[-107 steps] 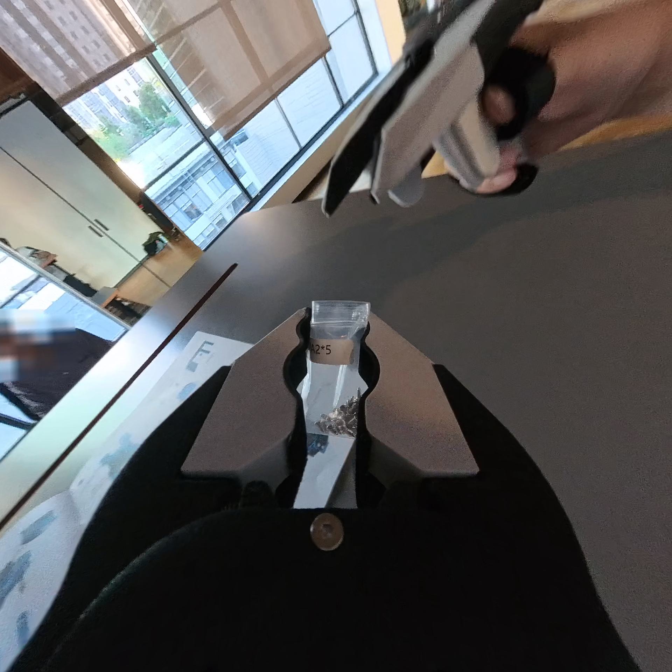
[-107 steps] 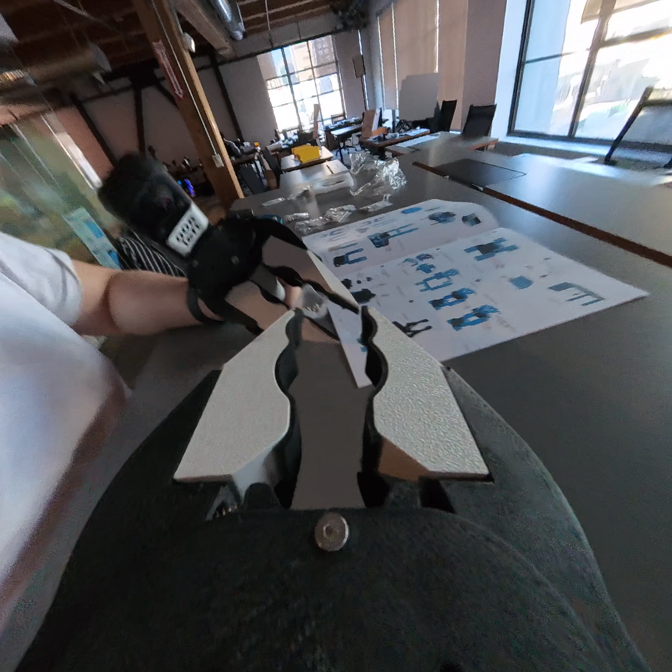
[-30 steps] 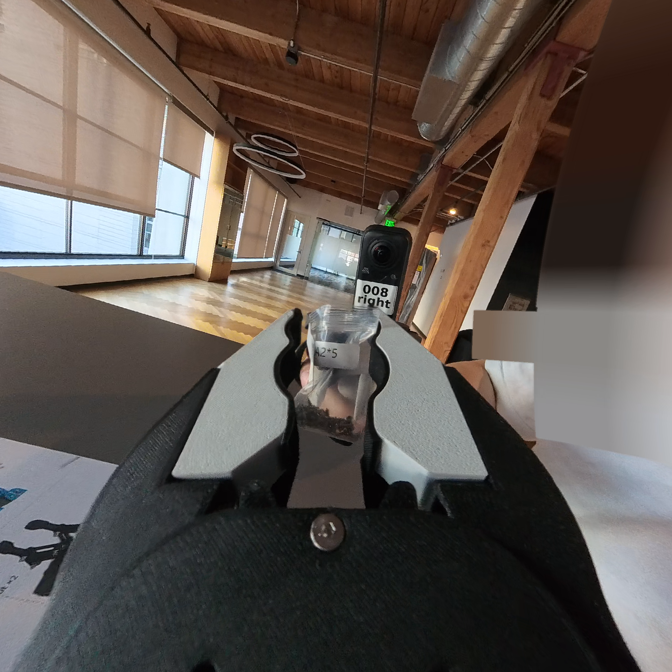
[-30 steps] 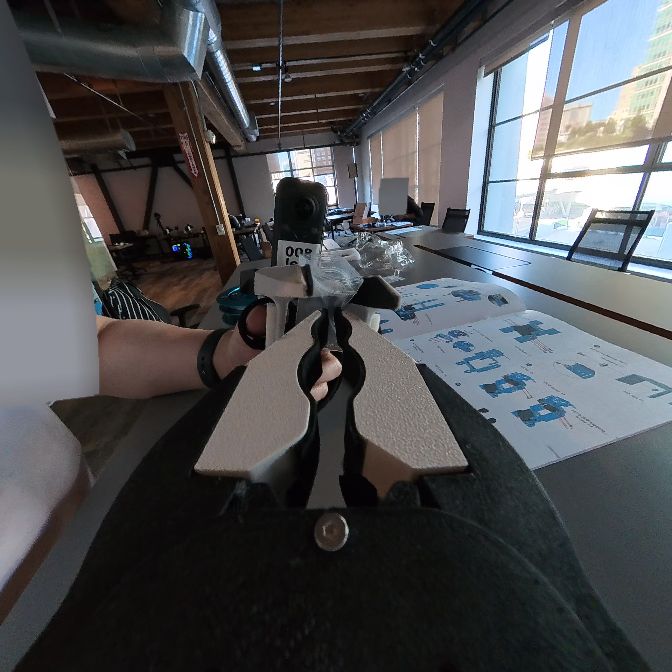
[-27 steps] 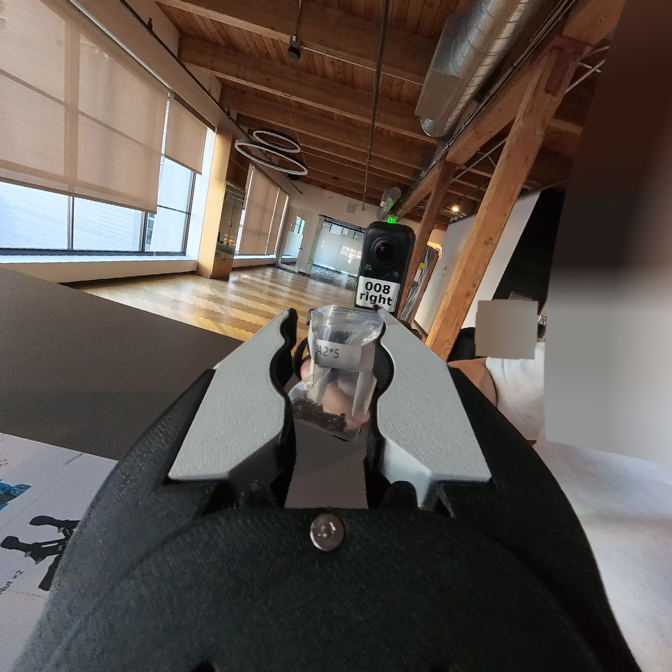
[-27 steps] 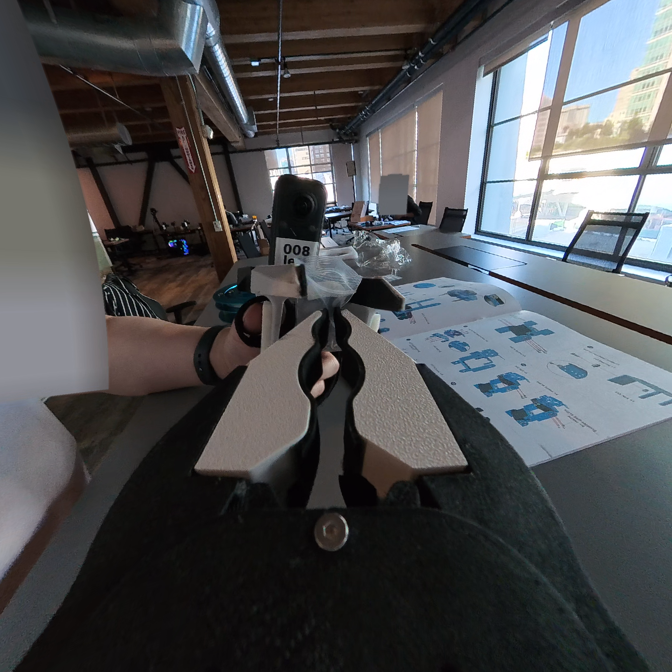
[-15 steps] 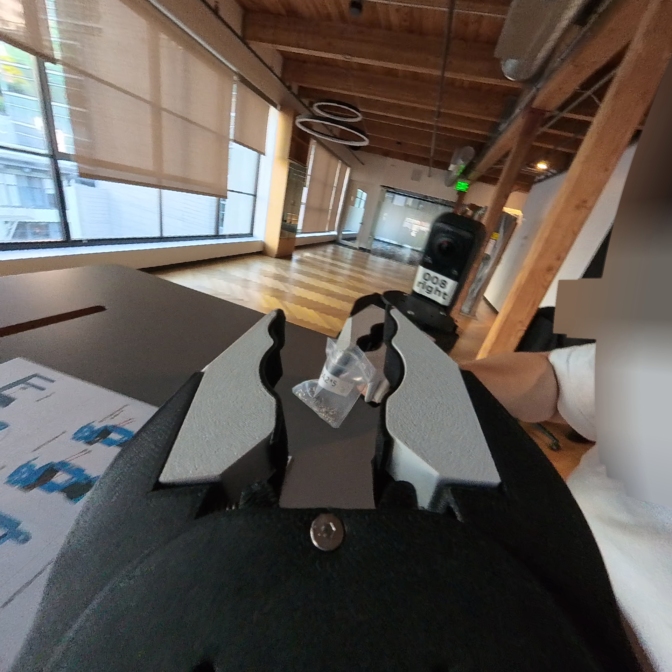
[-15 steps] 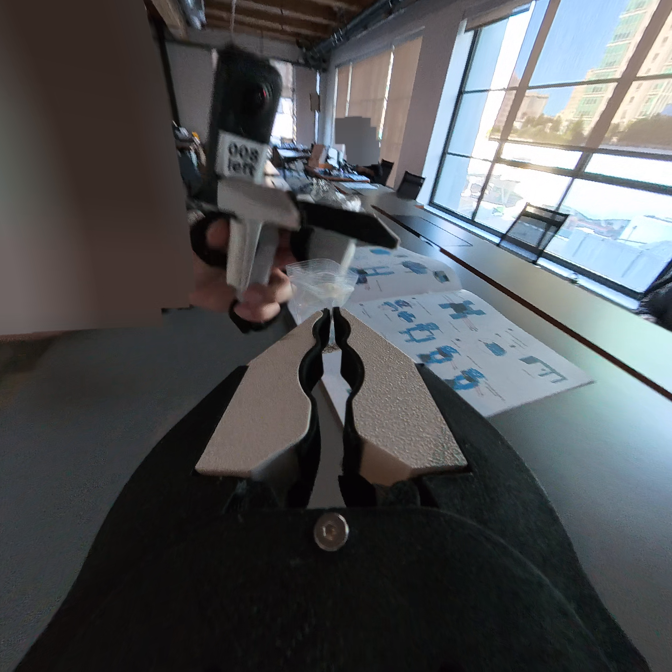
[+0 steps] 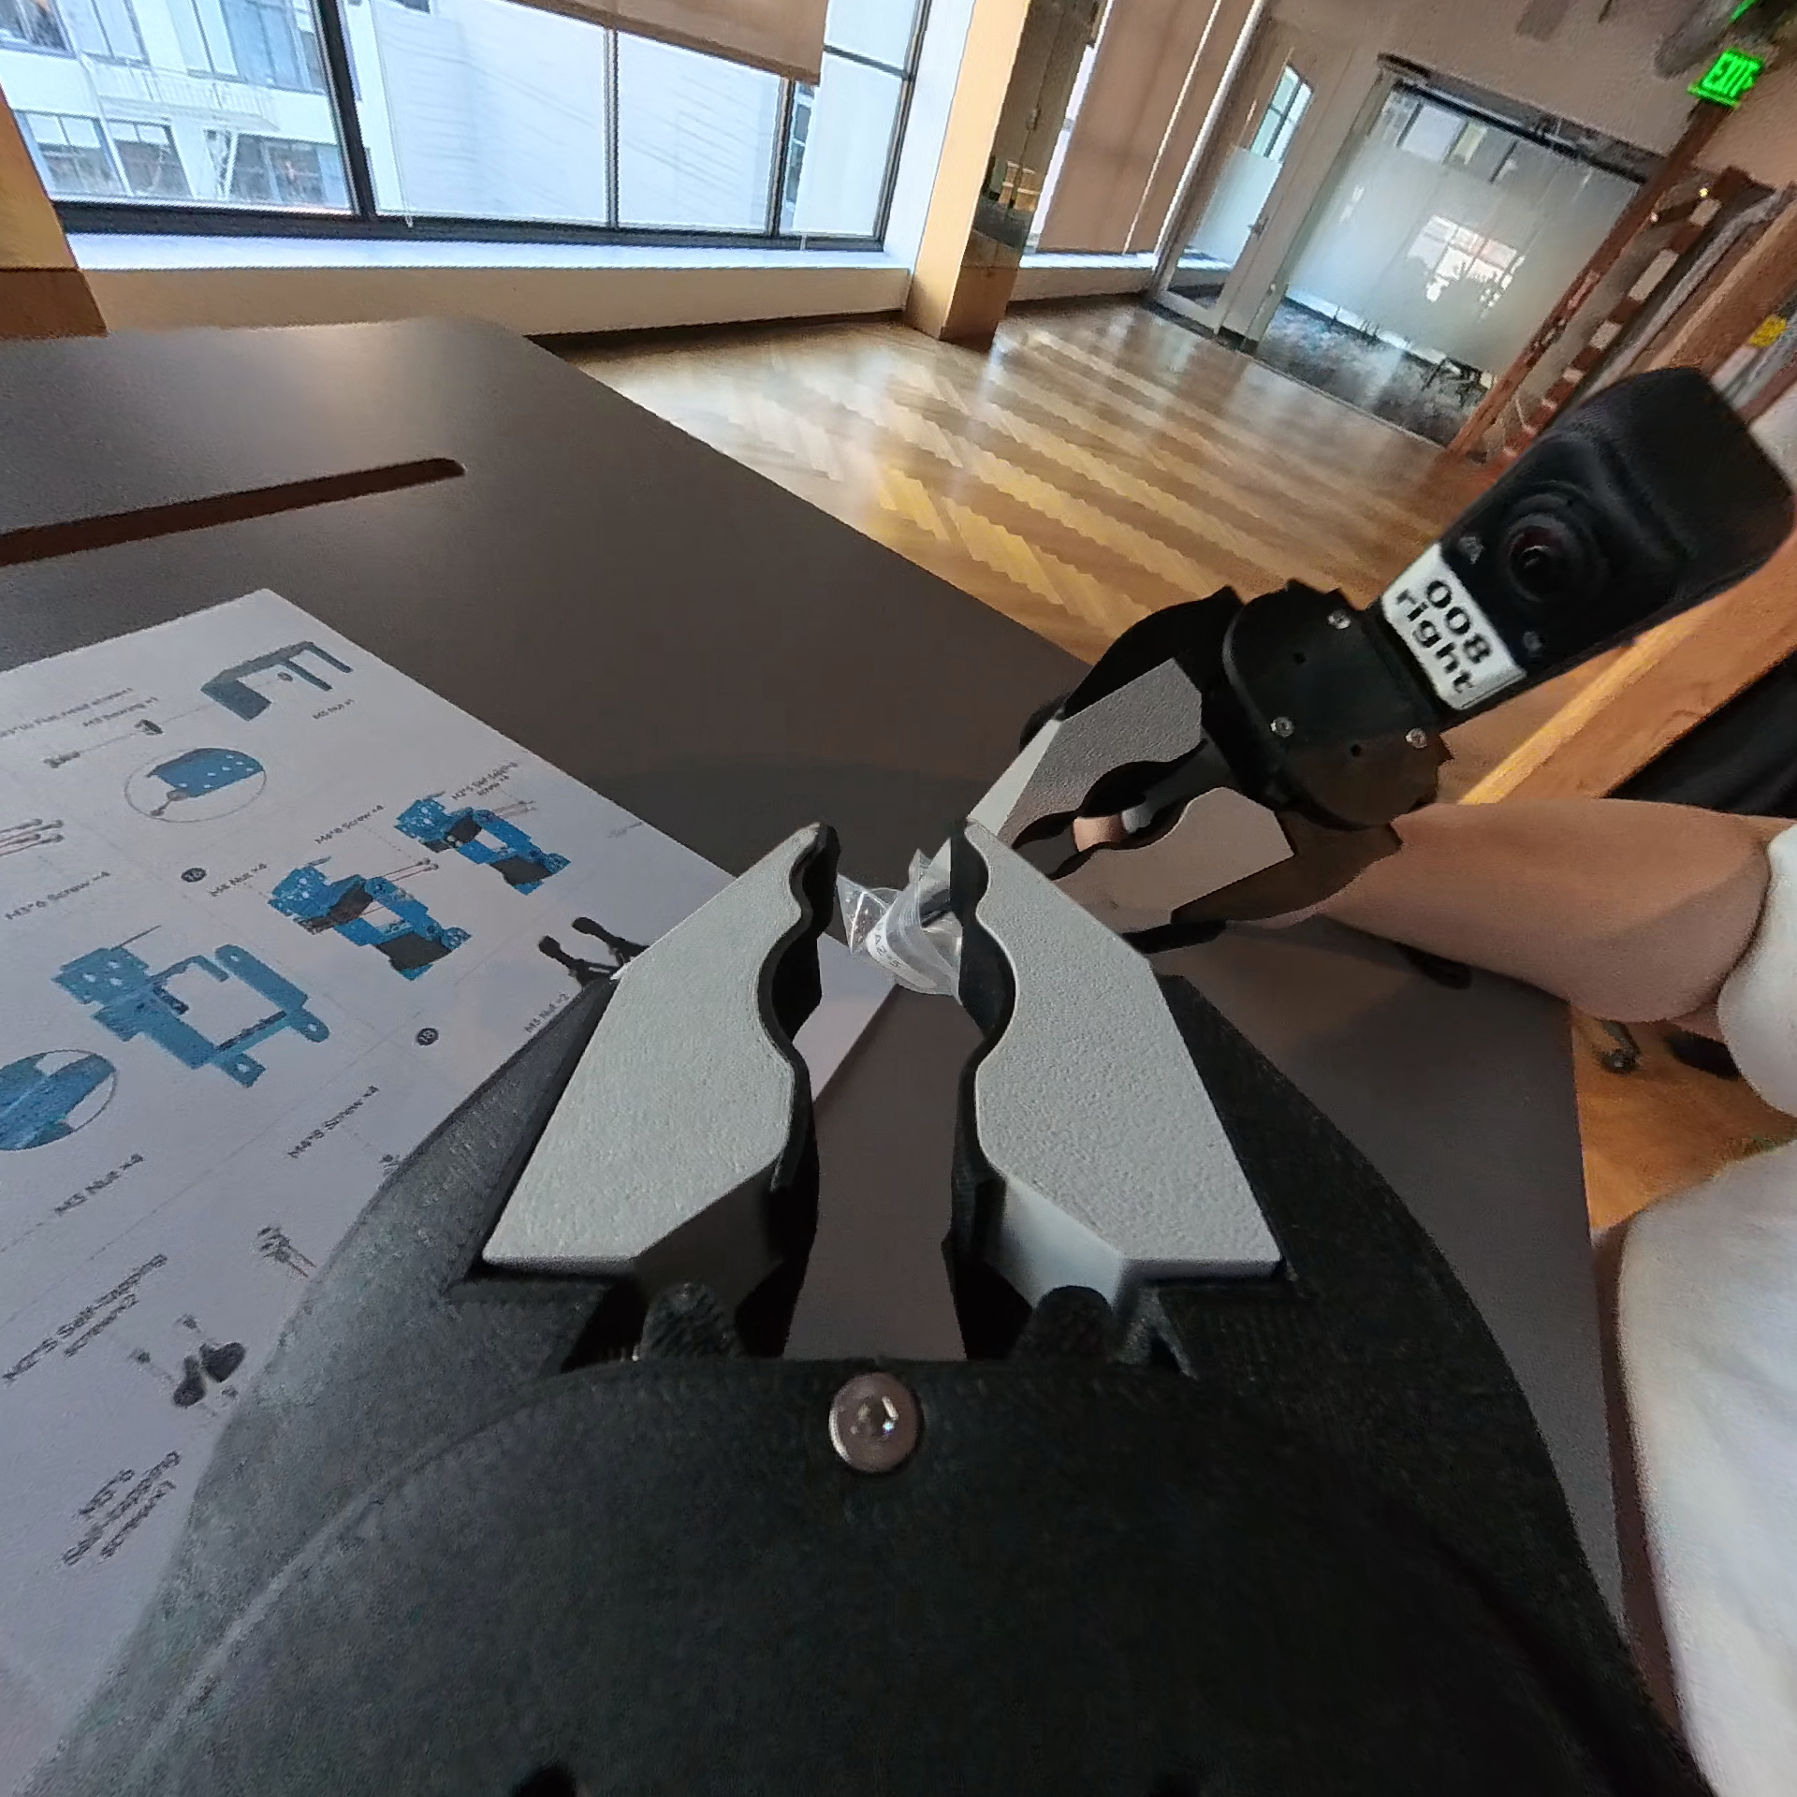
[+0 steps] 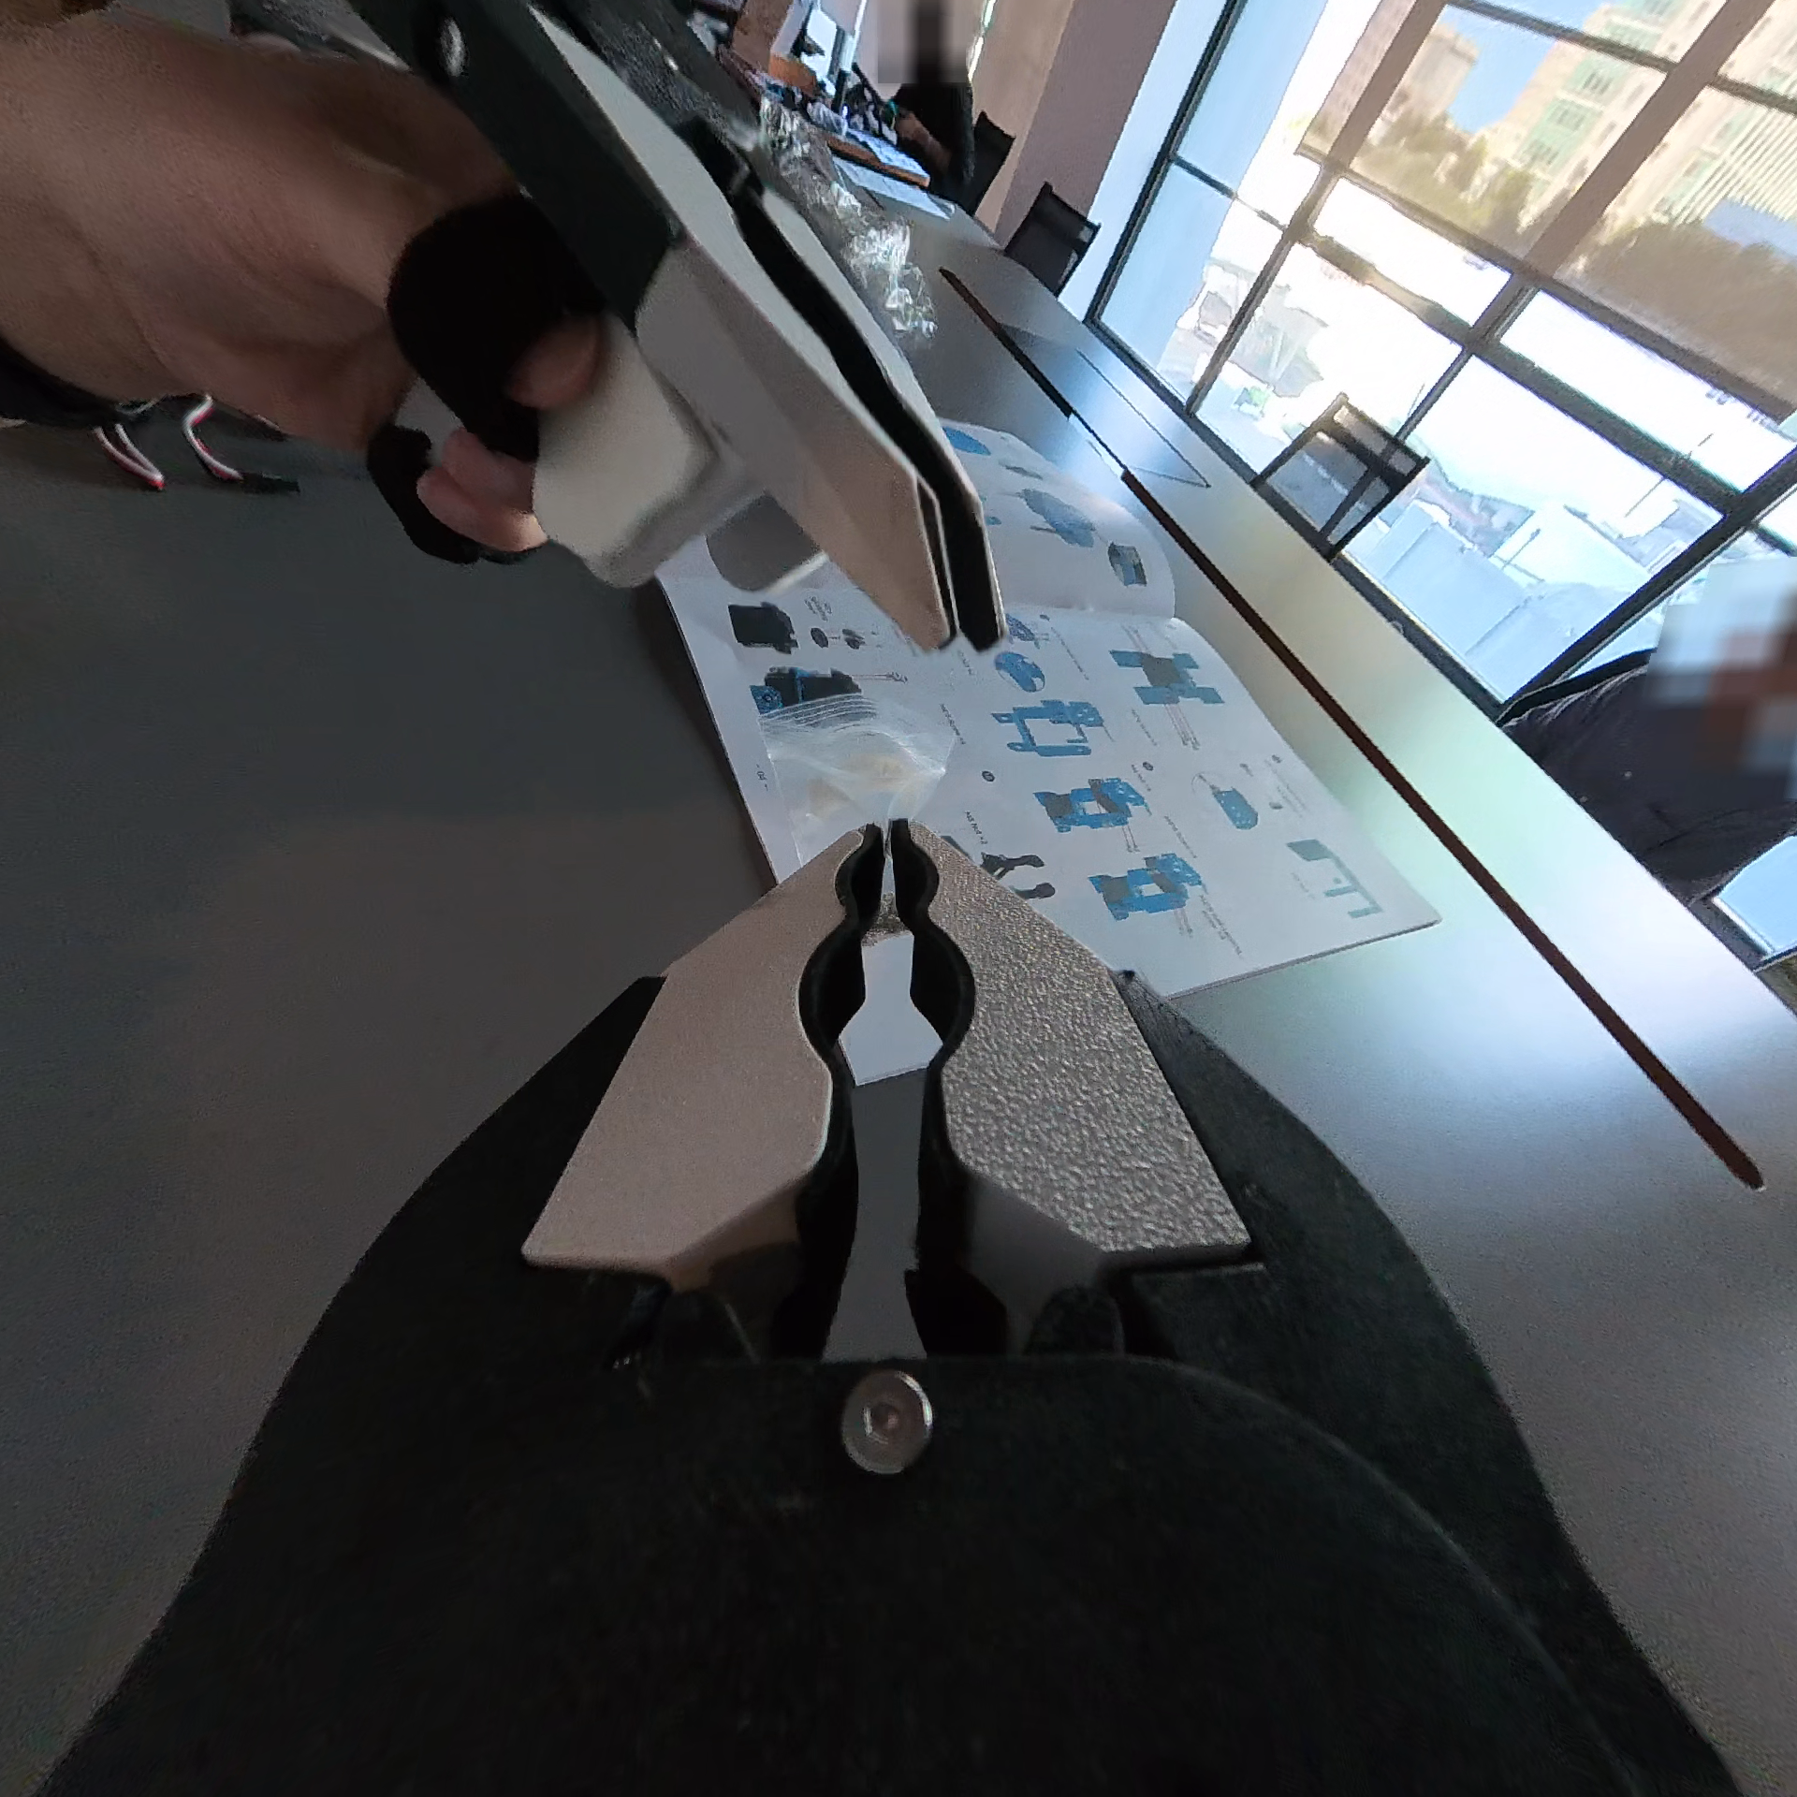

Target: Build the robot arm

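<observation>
Right gripper (image 10: 883, 828) is pinching the bag (image 10: 856, 757) at its fingertips, jaws nearly closed. Left gripper (image 9: 893, 856) is gaping empty at 12 o'clock, above the manual (image 10: 1147, 778).

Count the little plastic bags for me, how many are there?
1 small bag, pinched at its edge by the right hand-held gripper, over the booklet. Crumpled clear plastic farther along the table might include more.

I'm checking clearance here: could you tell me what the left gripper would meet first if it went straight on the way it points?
Probably the small clear bag pinched by the right gripper, just beyond the left gripper.
</observation>
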{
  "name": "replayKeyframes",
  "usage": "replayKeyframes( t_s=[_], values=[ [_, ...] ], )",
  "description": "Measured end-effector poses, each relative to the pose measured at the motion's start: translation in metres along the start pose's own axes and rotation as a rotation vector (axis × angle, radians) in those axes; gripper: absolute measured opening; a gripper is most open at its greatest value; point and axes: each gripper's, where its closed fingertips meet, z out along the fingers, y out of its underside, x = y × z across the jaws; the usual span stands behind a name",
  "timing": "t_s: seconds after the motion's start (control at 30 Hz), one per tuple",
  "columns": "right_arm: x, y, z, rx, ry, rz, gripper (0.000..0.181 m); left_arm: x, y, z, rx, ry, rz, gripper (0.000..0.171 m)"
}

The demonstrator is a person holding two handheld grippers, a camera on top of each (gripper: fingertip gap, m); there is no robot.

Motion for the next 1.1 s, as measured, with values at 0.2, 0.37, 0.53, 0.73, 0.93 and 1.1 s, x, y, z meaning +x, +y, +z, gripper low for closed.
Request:
replayKeyframes(
  t_s=[0.2, 0.37, 0.53, 0.73, 0.93, 1.1],
  values=[
    [0.001, 0.000, 0.000, 0.008, -0.007, 0.021, 0.000, -0.001, 0.011, -0.001, -0.088, -0.026, 0.045, 0.020],
    [-0.003, 0.004, 0.002, -0.011, -0.016, 0.001, 0.000, -0.004, 0.025, 0.004, -0.164, -0.053, 0.059, 0.010],
    [-0.002, 0.005, 0.004, -0.014, -0.012, 0.010, 0.000, -0.006, 0.032, 0.005, -0.204, -0.049, 0.021, 0.014],
    [-0.002, 0.002, 0.004, 0.017, -0.018, 0.011, 0.012, -0.008, 0.032, 0.005, -0.194, -0.061, 0.018, 0.000],
    [-0.003, -0.015, 0.009, 0.059, 0.031, 0.025, 0.066, -0.013, 0.031, 0.005, -0.168, -0.091, -0.029, 0.000],
    [0.001, -0.009, 0.018, -0.029, 0.136, -0.056, 0.064, -0.015, 0.032, 0.006, -0.160, -0.108, -0.074, 0.000]
  ],
)
